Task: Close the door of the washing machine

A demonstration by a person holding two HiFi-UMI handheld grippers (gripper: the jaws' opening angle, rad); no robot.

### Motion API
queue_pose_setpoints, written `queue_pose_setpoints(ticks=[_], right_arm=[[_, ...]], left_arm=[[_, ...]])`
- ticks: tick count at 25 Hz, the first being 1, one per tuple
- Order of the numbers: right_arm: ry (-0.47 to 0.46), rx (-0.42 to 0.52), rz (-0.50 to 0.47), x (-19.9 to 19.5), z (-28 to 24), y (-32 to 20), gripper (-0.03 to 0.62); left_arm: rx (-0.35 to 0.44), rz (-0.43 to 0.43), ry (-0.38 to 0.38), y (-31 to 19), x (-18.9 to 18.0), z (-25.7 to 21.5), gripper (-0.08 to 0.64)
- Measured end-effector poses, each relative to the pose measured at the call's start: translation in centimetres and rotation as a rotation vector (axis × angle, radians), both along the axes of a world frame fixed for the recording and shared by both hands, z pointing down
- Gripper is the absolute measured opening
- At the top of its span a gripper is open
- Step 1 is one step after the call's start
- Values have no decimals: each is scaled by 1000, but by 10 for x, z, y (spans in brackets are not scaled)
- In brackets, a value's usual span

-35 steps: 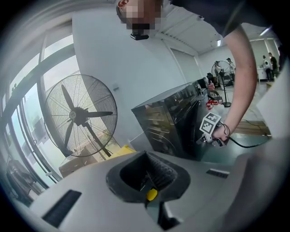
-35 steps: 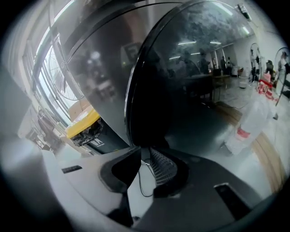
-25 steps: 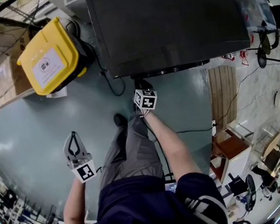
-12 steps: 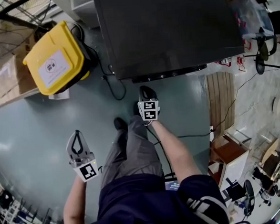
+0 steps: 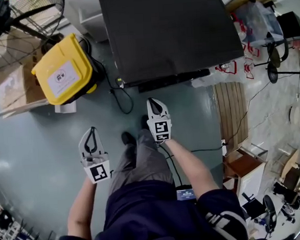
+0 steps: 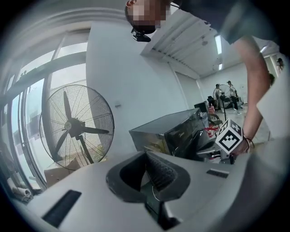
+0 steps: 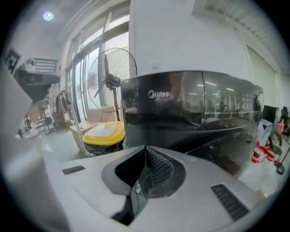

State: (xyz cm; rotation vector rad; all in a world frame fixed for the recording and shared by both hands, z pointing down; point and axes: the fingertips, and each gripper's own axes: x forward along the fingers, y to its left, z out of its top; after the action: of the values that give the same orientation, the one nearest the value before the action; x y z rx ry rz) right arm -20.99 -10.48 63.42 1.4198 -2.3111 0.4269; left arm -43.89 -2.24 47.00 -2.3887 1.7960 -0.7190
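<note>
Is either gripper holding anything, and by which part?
Nothing is held. The left gripper and right gripper are both shut and empty; the right jaws have just been closing with nothing between them.

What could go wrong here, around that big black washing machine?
A black cable loops on the floor between the washing machine and the person's shoe; a step forward could snag it. The yellow bin stands close beside the machine, so the shut, empty left gripper might knock it if swung that way.

Glossy black washing machine (image 7: 190, 104)
</note>
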Motion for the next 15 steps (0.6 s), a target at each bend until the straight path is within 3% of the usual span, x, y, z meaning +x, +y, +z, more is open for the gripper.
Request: queue_pose_setpoints(ticks=[1,4,11,15], right_arm=[[-5,25,-4,-1,-16,-1,32],[-31,113,-20,-6,-70,0,32],[-139,259,-28,-19,-190,1,32],[-142,313,-56,-31,-234,1,34]], left_arm=[[15,3,18,-4,3,-6,25],[105,-59,193,-16,10,-35,25],[187,-42,287,-33,18,-97,25],[223,-32,324,-40,20,-127,25]])
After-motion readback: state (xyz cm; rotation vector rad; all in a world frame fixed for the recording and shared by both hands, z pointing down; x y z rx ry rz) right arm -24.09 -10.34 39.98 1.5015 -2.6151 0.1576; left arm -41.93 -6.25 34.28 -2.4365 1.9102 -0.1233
